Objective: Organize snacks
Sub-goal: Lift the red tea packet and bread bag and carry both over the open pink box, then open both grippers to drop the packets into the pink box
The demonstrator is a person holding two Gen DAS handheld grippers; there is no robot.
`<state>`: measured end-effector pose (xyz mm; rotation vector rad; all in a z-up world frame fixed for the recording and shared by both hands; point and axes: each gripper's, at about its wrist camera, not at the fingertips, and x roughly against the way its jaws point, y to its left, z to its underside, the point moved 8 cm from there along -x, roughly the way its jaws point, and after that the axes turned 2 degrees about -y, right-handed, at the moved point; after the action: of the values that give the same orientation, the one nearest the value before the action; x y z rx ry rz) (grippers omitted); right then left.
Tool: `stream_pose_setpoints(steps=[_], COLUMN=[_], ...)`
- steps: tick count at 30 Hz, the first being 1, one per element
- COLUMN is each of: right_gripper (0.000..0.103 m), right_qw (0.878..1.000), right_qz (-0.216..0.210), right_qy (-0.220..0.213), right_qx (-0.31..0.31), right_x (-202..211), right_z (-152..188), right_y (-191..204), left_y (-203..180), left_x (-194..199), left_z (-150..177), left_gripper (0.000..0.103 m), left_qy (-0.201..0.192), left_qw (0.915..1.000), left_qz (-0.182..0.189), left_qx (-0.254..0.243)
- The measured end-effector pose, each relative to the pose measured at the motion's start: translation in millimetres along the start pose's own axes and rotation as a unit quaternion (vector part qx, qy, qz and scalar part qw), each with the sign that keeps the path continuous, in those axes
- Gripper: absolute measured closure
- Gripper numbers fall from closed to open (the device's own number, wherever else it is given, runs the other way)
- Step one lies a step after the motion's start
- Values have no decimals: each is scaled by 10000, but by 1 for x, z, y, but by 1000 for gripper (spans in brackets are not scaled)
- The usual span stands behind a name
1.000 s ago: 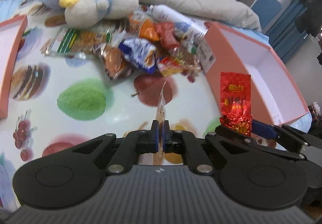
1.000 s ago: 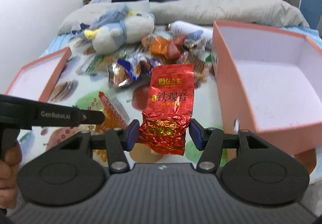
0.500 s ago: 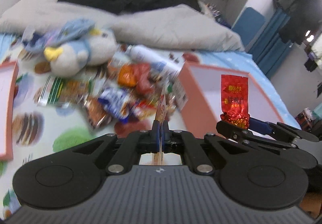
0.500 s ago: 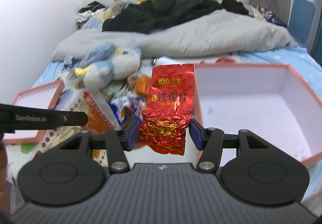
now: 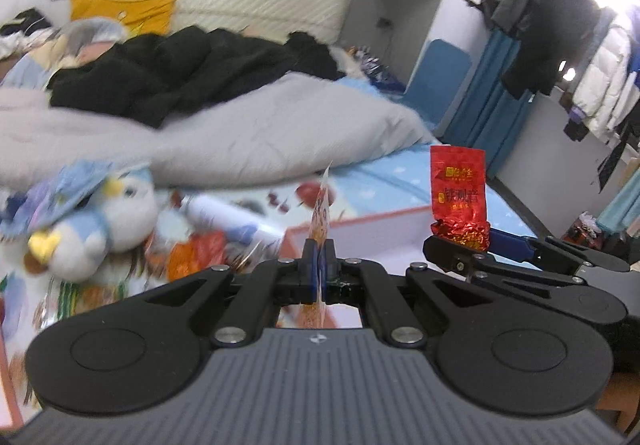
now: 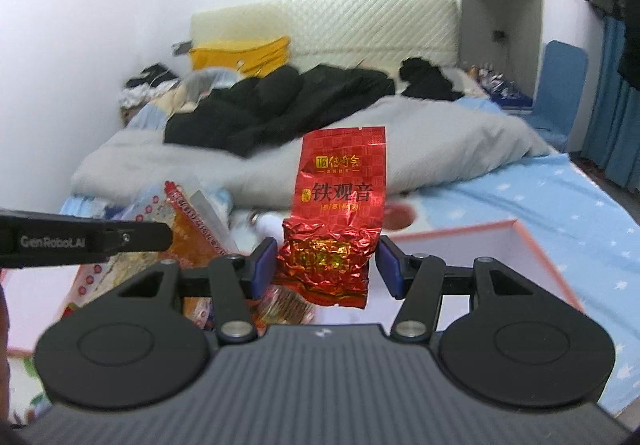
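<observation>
My left gripper [image 5: 319,265] is shut on a thin orange snack packet [image 5: 321,205], seen edge-on and standing up from the pads. In the right wrist view that packet [image 6: 192,221] shows its printed face at the tip of the left gripper [image 6: 166,237]. My right gripper [image 6: 327,265] is shut on the crumpled lower end of a red foil tea packet [image 6: 340,205], which stands upright. From the left wrist view the right gripper [image 5: 460,245] and its red packet [image 5: 458,185] are to the right. Both packets are held in the air above the open pink box [image 6: 532,245], whose rim [image 5: 360,223] shows just ahead.
A pile of snack packets [image 5: 196,257], a white bottle [image 5: 228,217] and a plush penguin [image 5: 92,229] lie on the fruit-print bedspread at left. A grey duvet [image 5: 240,141] and black clothes [image 5: 180,73] fill the far bed. Another pink box [image 6: 28,297] sits at the left.
Both grippers have risen with their packets held. The views have tipped up from the bedspread toward the headboard, and the snack pile and pink box now sit lower in the frames.
</observation>
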<state>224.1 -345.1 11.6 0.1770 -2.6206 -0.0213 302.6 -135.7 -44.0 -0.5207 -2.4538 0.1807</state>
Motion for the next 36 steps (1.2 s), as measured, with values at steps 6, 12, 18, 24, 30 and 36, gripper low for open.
stream_pose_setpoints(steps=[6, 12, 18, 24, 30, 36], right_gripper=[46, 46, 46, 46, 46, 45], right_qw=[9994, 9982, 9952, 9893, 9843, 9821], right_qz=[309, 481, 589, 689, 710, 732], right_qy=[-115, 194, 663, 1086, 1473, 1589], right_qx=[-93, -303, -412, -682, -668, -691], right_x=[-3, -31, -69, -110, -130, -133], right_z=[-15, 5, 38, 73, 101, 105], right_y=[-39, -79, -108, -136, -138, -138], left_y=[-30, -58, -72, -63, -51, -45], left_x=[-27, -83, -154, -213, -251, -249], left_z=[-28, -22, 2, 33, 62, 66], left_gripper=[101, 101, 101, 101, 101, 99], left_qy=[-66, 315, 811, 1306, 1698, 1754], left_qw=[9997, 9984, 9946, 9899, 9848, 9841], left_qz=[239, 442, 465, 381, 253, 118], left_qx=[-47, -188, -454, -401, -274, -246])
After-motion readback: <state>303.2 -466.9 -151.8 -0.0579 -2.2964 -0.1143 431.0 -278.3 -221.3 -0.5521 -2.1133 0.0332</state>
